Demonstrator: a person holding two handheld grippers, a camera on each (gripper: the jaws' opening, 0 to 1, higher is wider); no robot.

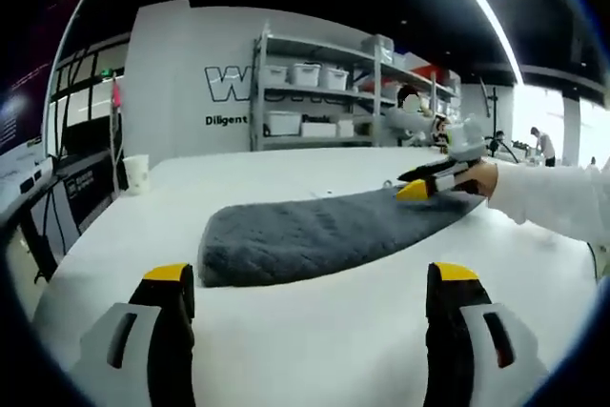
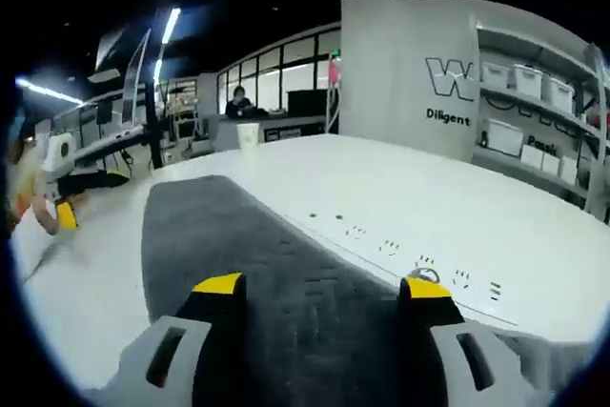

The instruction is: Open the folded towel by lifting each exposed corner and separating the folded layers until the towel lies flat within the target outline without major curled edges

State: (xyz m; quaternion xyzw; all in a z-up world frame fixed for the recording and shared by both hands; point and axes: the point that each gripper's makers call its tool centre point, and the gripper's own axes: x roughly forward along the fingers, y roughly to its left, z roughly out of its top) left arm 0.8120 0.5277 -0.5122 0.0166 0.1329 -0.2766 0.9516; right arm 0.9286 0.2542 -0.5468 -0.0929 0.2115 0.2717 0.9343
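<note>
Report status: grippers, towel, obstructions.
Left gripper open, short of the towel. Right gripper open, over the towel's far end. Towel lying long on the table. Cup off to the side.

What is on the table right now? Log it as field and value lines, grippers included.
towel: dark grey quilted fabric towel, folded into a long strip on the table
surface: white table
left gripper: left gripper, jaws open, short of the towel's near end
right gripper: right gripper, jaws open over the towel; also seen at its far end
cup: white paper cup, at the table's far edge
</note>
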